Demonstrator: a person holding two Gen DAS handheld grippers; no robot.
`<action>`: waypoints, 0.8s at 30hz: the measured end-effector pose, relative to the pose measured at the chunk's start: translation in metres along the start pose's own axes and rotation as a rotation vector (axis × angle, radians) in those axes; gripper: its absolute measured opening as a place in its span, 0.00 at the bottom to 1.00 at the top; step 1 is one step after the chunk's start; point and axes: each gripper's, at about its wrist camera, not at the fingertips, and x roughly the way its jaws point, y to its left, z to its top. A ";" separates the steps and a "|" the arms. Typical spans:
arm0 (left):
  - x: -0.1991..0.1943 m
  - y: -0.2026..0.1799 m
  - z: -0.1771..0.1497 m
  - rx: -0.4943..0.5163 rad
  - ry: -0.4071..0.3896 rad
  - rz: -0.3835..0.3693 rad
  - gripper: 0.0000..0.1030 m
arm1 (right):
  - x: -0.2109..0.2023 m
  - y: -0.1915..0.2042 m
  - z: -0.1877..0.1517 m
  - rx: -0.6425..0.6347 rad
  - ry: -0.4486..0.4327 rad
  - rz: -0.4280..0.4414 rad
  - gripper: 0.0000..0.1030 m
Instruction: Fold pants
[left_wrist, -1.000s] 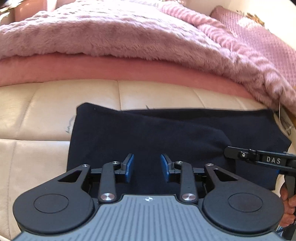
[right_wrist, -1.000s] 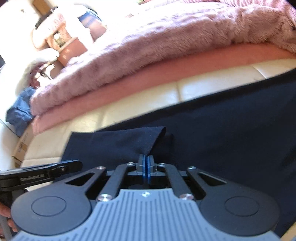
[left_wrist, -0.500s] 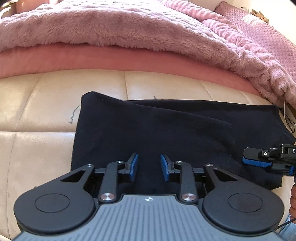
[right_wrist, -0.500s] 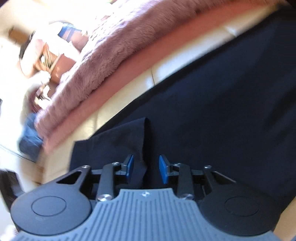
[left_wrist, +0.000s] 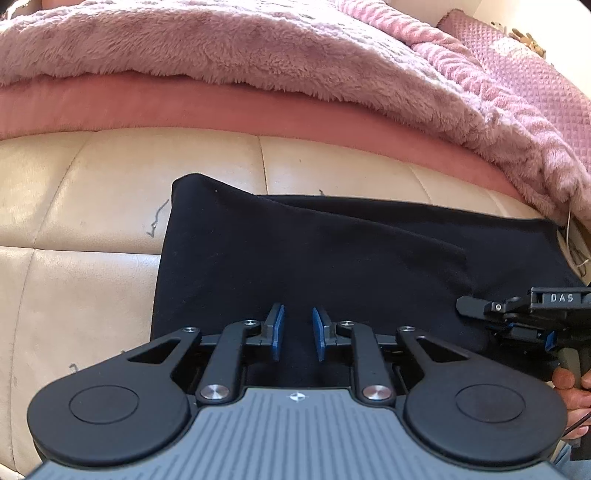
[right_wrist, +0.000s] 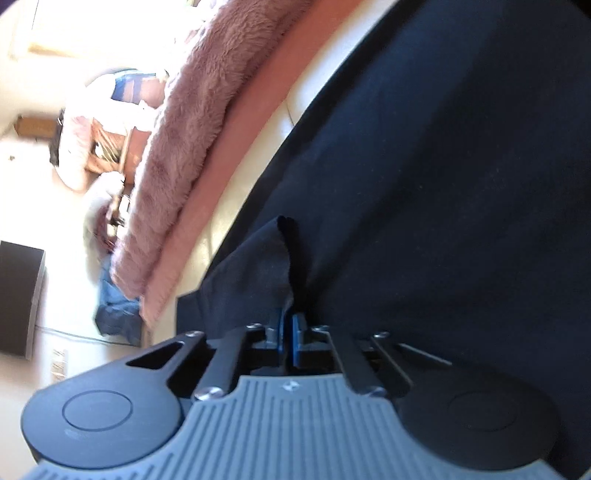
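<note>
Dark navy pants (left_wrist: 332, 258) lie folded flat on a cream leather couch (left_wrist: 92, 221). My left gripper (left_wrist: 297, 334) is open and empty, low over the near edge of the pants. My right gripper (right_wrist: 287, 328) is nearly shut on a raised fold of the pants (right_wrist: 273, 266) at their near edge. It also shows in the left wrist view (left_wrist: 509, 317), at the right end of the pants, with the person's hand behind it. The right wrist view is tilted and blurred.
A fluffy pink blanket (left_wrist: 258, 55) and a pink cushion edge (left_wrist: 184, 107) run along the back of the couch. A pink quilted throw (left_wrist: 524, 74) lies at the far right. Room furniture and a blue cloth (right_wrist: 118, 310) show at the left of the right wrist view.
My right gripper opened half a second ago and has closed again on a fold of the pants, rolling to a tilt. My left gripper stayed open and moved slightly closer.
</note>
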 end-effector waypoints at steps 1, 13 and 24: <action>-0.004 0.001 0.000 -0.011 -0.012 -0.009 0.23 | -0.001 0.002 0.000 -0.005 0.002 0.001 0.00; -0.097 0.048 -0.006 -0.163 -0.214 0.020 0.23 | -0.067 0.180 0.015 -0.448 -0.106 -0.093 0.00; -0.089 0.006 -0.004 -0.080 -0.206 -0.042 0.23 | -0.199 0.245 0.080 -0.610 -0.245 -0.297 0.00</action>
